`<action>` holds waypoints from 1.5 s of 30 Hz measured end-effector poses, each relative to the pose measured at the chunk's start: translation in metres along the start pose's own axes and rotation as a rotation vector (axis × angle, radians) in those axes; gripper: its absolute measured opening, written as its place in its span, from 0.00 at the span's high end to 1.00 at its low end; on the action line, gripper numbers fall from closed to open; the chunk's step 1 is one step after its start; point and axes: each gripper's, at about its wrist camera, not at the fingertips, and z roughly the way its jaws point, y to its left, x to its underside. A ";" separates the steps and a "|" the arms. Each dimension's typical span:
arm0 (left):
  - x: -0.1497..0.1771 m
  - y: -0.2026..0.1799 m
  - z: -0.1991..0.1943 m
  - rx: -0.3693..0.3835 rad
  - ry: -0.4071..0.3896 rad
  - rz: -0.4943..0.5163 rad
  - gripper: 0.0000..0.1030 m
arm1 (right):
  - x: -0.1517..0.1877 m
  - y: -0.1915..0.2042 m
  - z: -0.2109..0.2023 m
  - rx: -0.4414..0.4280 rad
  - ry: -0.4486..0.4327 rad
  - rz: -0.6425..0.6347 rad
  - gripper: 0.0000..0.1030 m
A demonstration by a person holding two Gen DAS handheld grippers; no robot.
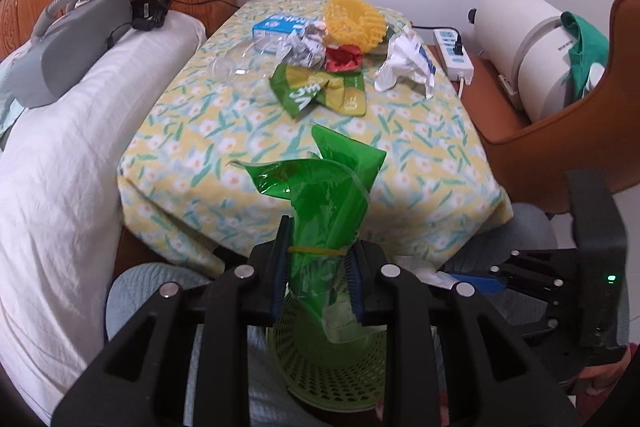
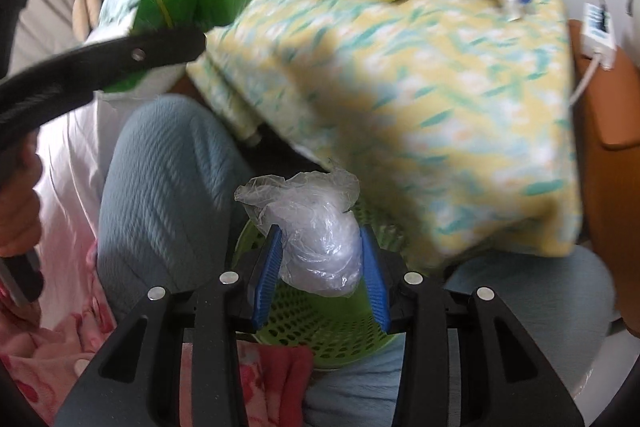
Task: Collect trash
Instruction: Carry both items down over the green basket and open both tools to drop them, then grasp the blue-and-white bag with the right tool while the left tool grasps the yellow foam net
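left claw [image 1: 318, 269] grips a green wrapper [image 1: 320, 187] and right claw [image 2: 322, 269] grips a clear plastic bag [image 2: 316, 231], both above the green basket [image 2: 320, 327] at lower centre. several wrappers [image 1: 320, 87] remain on the desk [image 1: 280, 155], upper centre.

Green basket [image 2: 320, 323] mouth open between knees [image 2: 168, 179], below table edge [image 2: 480, 227].

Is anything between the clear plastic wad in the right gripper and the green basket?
Nothing visible. The clear wad, between the right gripper fingers, hangs directly over the open green basket.
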 end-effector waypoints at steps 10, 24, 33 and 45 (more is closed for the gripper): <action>0.037 0.014 0.014 0.009 0.087 -0.009 0.76 | -0.008 0.003 -0.002 0.124 -0.054 -0.024 0.11; 0.068 -0.019 0.055 0.086 0.230 0.068 0.76 | -0.010 -0.044 -0.031 0.240 -0.179 0.122 0.06; 0.068 -0.018 0.050 0.040 0.197 0.074 0.24 | -0.006 -0.044 -0.031 0.238 -0.178 0.139 0.03; 0.052 0.011 0.032 0.015 0.121 -0.023 0.11 | -0.007 -0.042 -0.028 0.244 -0.168 0.130 0.03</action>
